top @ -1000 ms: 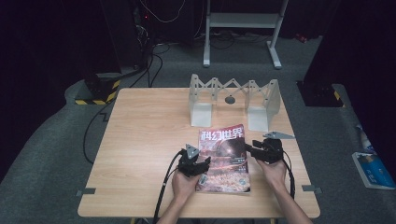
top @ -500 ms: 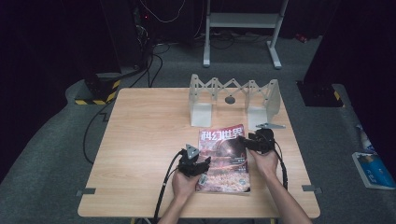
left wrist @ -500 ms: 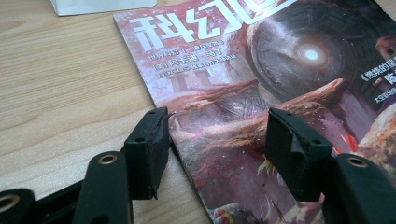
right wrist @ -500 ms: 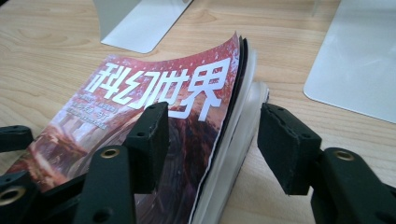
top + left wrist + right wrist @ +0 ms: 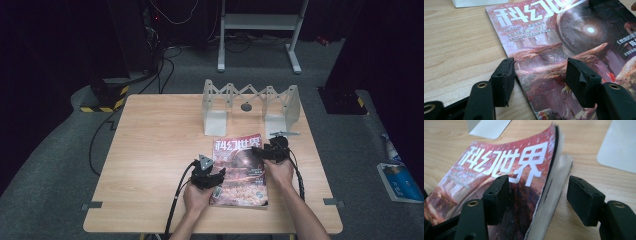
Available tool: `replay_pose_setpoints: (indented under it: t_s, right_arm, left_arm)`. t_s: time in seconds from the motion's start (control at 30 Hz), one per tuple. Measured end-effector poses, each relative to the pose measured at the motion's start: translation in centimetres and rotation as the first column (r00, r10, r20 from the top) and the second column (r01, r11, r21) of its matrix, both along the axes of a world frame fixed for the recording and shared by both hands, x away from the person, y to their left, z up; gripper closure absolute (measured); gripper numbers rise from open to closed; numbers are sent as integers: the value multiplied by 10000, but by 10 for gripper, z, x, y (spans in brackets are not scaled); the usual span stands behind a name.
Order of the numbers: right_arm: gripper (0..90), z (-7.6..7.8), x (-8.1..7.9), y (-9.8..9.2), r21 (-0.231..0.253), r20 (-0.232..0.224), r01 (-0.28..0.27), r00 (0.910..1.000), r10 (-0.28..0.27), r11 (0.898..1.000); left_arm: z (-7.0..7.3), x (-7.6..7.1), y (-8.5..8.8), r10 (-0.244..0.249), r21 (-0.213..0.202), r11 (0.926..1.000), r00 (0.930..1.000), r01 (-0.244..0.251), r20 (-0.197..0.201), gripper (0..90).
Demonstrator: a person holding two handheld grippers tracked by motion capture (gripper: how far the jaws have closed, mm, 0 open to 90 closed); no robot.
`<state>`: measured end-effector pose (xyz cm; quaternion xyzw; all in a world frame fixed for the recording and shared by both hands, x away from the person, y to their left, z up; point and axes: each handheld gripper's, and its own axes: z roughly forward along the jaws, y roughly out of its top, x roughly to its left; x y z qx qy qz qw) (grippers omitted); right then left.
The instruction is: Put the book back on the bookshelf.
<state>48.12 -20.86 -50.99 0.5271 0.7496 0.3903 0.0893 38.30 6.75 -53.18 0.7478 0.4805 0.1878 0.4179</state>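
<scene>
1. Magazine (image 5: 239,170) lay flat on counter (image 5: 150,150), at 6 o'clock from white rack (image 5: 250,107).
2. Left hand-held gripper (image 5: 216,176), at magazine's 9 o'clock edge: wide open, straddling that edge, gripping nothing.
3. Right hand-held gripper (image 5: 257,151), at 2 o'clock corner: just opened wide, lifted page edge between, unpressed.

White folding rack (image 5: 250,106), wooden table (image 5: 155,145)

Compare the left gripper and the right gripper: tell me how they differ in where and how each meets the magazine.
The left gripper sits at the magazine's left, spine edge, where it lies flat; the right gripper is at the upper right corner, where cover and pages lift. The right gripper's jaws have just been opening, the lifted page edge between them unpressed; the left's straddle the spine edge. Both stand open, black-jawed and hand-held.
</scene>
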Motion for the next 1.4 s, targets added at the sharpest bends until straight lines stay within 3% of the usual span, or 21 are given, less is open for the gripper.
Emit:
replay_pose_setpoints:
  t_s: [0.13,0.5,0.73,1.0,1.27,1.4]
  right_arm:
    - [332,-4,0,4,83,-353,-201,9992,204,9998]
    - [346,-3,0,5,-75,-375,-195,9991,192,9998]
    - [459,4,-4,6,-368,-56,-260,9997,258,9990]
    - [588,12,-9,6,-278,-64,-573,9983,571,9980]
    - [651,19,-15,9,-336,321,-1039,9940,1050,9940]
    - [645,18,-15,8,-222,158,-1167,9930,1170,9929]
  left_arm:
    - [0,0,-1,17,-35,10000,10000,-17,20,399]
    - [0,1,-1,99,-93,9999,10000,-99,4,408]
    - [0,1,0,132,-107,9999,9999,-132,0,432]
    - [0,1,0,157,-15,9999,9999,-157,43,439]
    - [0,2,1,194,-53,9998,9998,-194,9,460]
    - [0,2,1,202,-47,9998,9998,-202,12,461]
